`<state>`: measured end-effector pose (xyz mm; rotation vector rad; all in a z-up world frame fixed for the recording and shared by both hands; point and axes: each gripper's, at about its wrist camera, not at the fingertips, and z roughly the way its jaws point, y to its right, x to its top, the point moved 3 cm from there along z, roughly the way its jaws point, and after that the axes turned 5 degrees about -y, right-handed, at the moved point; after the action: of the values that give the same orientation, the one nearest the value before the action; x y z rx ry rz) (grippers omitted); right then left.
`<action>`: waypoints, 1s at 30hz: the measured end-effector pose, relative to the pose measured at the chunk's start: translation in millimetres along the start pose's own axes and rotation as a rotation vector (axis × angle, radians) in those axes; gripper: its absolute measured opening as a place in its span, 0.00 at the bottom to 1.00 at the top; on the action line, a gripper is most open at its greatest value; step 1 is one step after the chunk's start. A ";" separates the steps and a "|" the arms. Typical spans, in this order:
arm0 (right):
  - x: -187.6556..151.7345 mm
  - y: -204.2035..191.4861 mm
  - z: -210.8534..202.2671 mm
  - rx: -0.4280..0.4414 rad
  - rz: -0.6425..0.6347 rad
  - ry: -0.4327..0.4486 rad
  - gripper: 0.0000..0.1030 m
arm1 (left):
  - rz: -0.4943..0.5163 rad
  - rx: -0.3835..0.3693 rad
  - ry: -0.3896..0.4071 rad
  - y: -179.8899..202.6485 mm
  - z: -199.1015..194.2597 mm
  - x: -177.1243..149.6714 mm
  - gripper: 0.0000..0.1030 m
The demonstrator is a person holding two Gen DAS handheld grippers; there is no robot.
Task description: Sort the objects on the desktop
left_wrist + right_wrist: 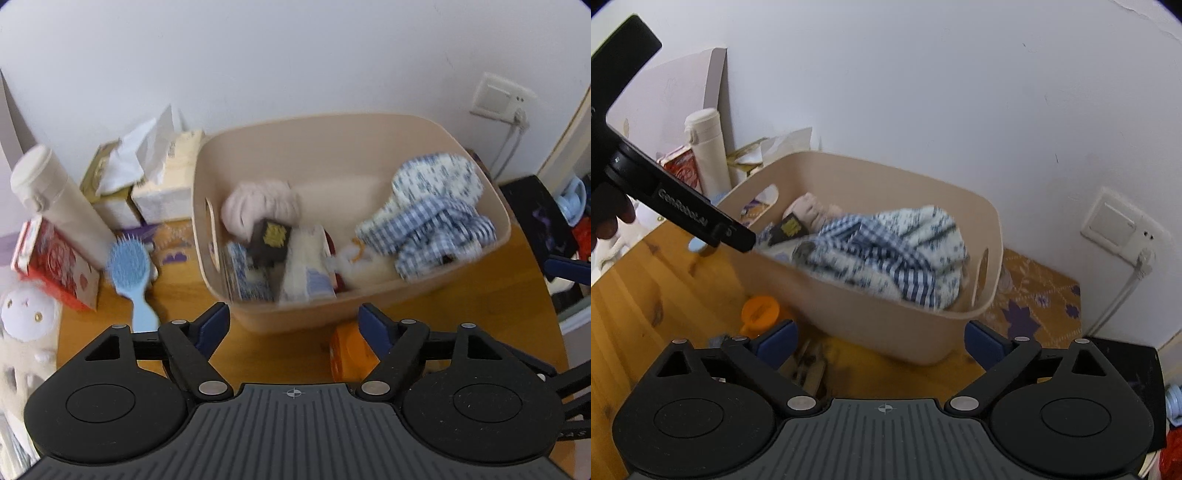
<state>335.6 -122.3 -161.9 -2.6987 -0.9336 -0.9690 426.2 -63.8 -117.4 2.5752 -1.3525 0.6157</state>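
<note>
A beige plastic basket stands on the wooden desk against the wall. It holds blue-and-white checked cloth, a pink knitted item, a black box with gold print and several packets. My left gripper is open and empty just before the basket's near wall. My right gripper is open and empty in front of the basket. An orange lidded container lies on the desk by the basket and also shows in the left wrist view.
Left of the basket are a blue hairbrush, a white bottle, tissue packs, a red carton and a white plush toy. A wall socket and patterned cloth lie right. The left gripper's handle crosses the right wrist view.
</note>
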 end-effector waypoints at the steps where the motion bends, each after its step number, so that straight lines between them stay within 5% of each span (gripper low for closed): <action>1: -4.3 -0.7 -1.0 0.001 0.005 -0.006 0.96 | -0.001 -0.007 -0.011 2.3 -0.1 -5.3 0.76; 14: -54.2 -10.6 -1.7 0.013 0.034 -0.084 0.97 | -0.088 -0.082 -0.161 28.9 19.2 -66.8 0.76; 30: -91.6 -39.0 18.3 0.078 0.022 -0.188 0.97 | -0.180 -0.112 -0.231 35.3 38.2 -87.0 0.75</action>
<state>267.0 -132.3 -235.7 -2.7631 -0.9498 -0.6683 364.2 -31.7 -190.9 2.7000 -1.1593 0.2126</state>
